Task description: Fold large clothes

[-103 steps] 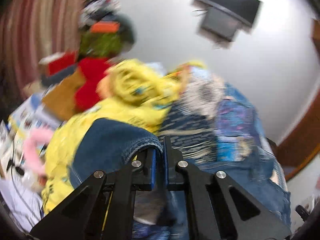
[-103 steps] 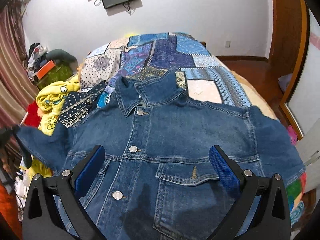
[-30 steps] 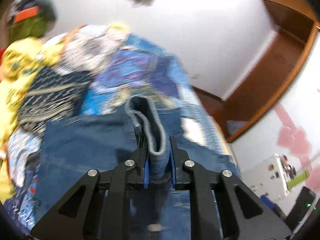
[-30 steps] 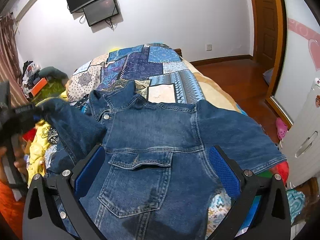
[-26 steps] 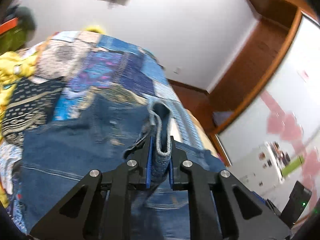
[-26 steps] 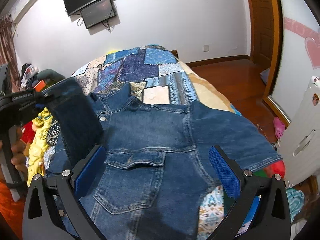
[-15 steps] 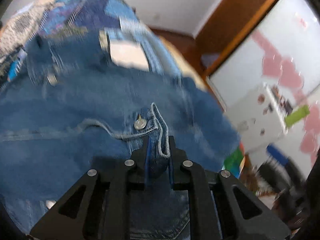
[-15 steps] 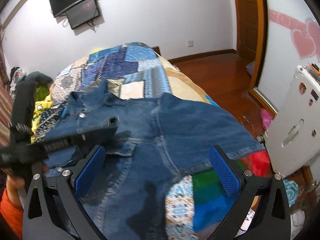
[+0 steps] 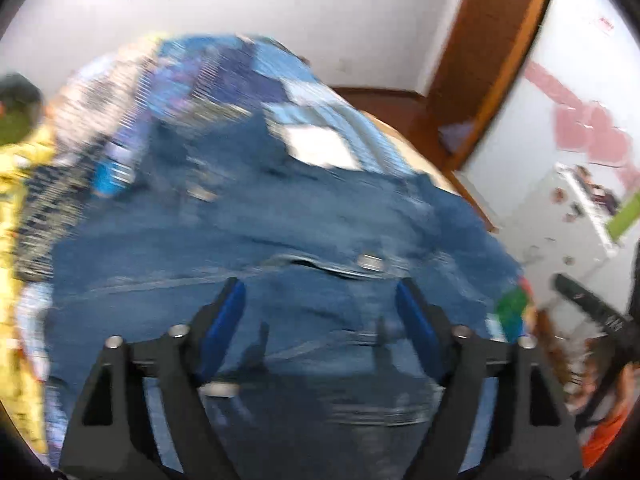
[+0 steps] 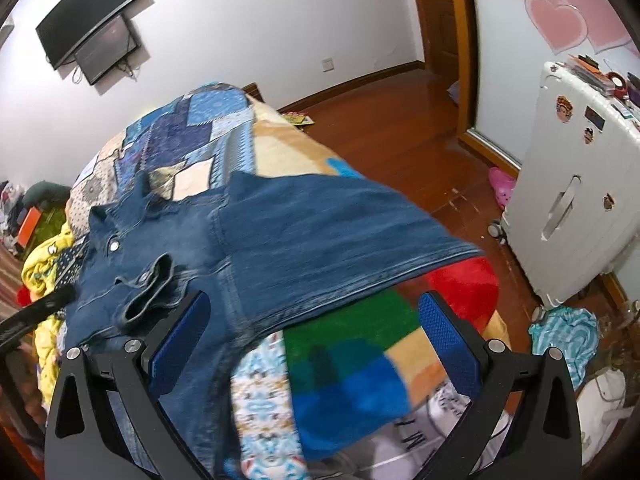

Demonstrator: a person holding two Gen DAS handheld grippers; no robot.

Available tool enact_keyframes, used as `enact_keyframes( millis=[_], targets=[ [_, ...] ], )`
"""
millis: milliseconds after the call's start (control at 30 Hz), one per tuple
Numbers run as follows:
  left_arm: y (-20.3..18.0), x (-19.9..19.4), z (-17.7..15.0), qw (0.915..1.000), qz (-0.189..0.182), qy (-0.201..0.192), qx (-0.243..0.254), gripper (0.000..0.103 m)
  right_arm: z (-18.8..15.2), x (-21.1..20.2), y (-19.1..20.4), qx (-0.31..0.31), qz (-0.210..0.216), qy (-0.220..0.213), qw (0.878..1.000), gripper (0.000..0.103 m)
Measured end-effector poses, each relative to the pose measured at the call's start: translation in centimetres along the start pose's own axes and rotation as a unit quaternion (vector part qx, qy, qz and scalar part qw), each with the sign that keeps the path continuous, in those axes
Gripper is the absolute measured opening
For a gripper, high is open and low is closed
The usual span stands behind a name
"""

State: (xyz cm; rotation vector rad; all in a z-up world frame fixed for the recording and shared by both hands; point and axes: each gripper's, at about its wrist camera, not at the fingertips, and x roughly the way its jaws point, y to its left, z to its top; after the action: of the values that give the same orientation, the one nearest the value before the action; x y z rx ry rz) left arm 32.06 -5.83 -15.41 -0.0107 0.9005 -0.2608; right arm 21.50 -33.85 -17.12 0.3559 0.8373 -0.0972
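Observation:
A blue denim jacket (image 10: pixel 304 232) lies face up on the bed, collar towards the far end. Its left sleeve is folded across the chest, and the cuff (image 10: pixel 146 292) rests there in a loose loop. My left gripper (image 9: pixel 318 294) hovers over the jacket's front (image 9: pixel 248 248); its jaws are opening and no cloth is pressed between the blue pads (image 9: pixel 222 320). The left wrist view is blurred by motion. My right gripper (image 10: pixel 314 308) stands open above the hem of the spread right sleeve (image 10: pixel 360 280), with nothing in it.
The bed carries a blue patchwork quilt (image 10: pixel 180 132) and a multicoloured blanket (image 10: pixel 352 364) at its near corner. Yellow clothing (image 10: pixel 44 264) is heaped at the left. A white suitcase (image 10: pixel 572 200) and loose clothes (image 10: pixel 564 332) stand on the wooden floor at the right.
The left gripper carried the sleeve cuff across the jacket to the right, then let it go and its jaws spread wide. The right gripper swung right, over the other sleeve.

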Motion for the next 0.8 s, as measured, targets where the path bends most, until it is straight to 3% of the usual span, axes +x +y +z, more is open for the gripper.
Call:
enact_keyframes(
  millis=[100,233,333,433,600,800],
  targets=[
    [2.2,-1.4,-0.2,0.9972,0.067,-0.033,0.005,0.097,0.7,0.9,-1.6,0.013,0.01,0.014,1.0,0.103],
    [5.4,-2.1,-1.0,0.9922,0.115,-0.042,-0.02,0.098,1.0,3.3,-3.9,0.051,0.039,0.051,0.997,0.103],
    [7.4,-1.6,-2.1,0.9903,0.129,-0.023,-0.047,0.098,0.8,5.4,-5.5,0.09,0.07,0.082,0.99,0.103],
    [8.6,-1.0,-3.4,0.9888,0.135,-0.003,-0.064,0.098,0.5,7.5,-6.7,0.126,0.092,0.104,0.982,0.095],
    [9.7,-0.3,-5.0,0.9871,0.133,0.018,-0.086,0.098,1.1,8.8,-7.5,0.145,0.107,0.091,0.979,0.094],
    [9.7,0.1,-5.8,0.9863,0.127,0.031,-0.102,0.098,2.5,11.2,-7.1,0.132,0.094,0.102,0.982,0.093]
  ],
)
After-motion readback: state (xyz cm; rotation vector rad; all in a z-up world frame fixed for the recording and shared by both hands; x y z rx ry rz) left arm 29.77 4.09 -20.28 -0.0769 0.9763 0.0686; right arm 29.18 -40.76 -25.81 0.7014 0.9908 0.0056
